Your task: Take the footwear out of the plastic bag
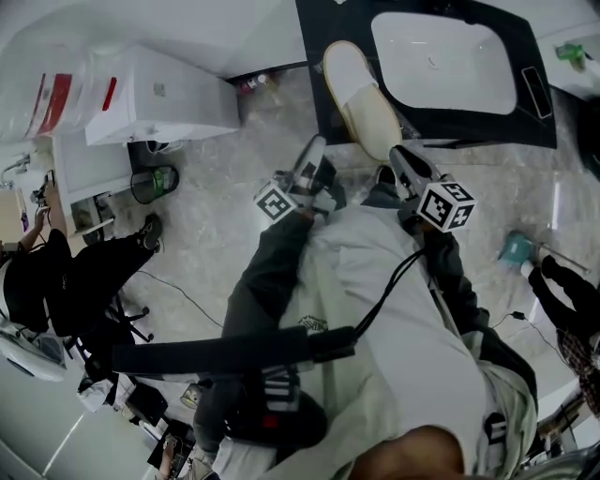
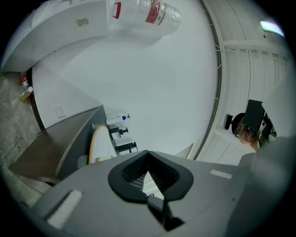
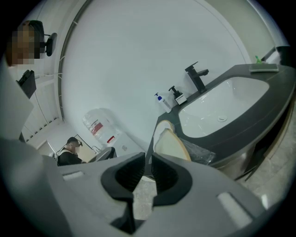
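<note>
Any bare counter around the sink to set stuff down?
Bare: counter strip between sink and front edge, plus the sliver left of the slipper. Crowded: slipper and bag at the sink's left.

Soft cream-white slipper (image 1: 361, 94) had a tan rim, glossy oval basin (image 1: 441, 58) was white within a black countertop (image 1: 319, 23), stone floor (image 1: 206, 225) was mottled grey-beige, grey plastic right gripper (image 3: 147, 159) had black ribbed pads (image 3: 125, 173), its cube (image 1: 448, 204) bore black-and-white squares.
</note>
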`<state>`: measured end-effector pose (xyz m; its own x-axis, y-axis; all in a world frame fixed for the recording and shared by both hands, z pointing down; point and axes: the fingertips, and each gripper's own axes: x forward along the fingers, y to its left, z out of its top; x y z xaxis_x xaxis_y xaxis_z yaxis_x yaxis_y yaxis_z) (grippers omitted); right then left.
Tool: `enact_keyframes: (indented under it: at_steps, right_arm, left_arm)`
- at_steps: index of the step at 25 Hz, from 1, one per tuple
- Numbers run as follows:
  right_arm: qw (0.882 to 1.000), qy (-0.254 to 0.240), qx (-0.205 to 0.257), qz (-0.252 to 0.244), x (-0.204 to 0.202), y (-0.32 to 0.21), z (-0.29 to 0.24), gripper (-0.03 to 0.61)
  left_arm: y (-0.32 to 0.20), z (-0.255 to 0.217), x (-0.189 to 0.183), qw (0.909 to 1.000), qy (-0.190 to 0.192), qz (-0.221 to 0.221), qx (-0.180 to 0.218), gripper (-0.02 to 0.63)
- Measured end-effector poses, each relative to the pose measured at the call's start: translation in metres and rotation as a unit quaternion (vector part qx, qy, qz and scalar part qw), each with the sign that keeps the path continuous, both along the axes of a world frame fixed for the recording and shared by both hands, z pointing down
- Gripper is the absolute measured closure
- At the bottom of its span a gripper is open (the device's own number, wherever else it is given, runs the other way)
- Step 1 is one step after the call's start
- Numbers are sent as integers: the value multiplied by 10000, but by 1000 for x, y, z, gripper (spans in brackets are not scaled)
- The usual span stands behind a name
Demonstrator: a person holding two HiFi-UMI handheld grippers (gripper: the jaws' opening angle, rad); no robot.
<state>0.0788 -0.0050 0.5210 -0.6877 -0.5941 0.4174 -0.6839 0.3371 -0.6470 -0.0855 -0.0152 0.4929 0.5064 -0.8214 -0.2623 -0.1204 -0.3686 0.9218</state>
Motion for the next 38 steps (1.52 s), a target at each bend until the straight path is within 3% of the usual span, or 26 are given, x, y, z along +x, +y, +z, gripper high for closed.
enact_keyframes:
  at_steps: [38]
  right_arm:
    - [9997,18,16,234,-37,-12,1,531]
  left_arm:
    - [-24,-3,-24,9991,159,396,62,615]
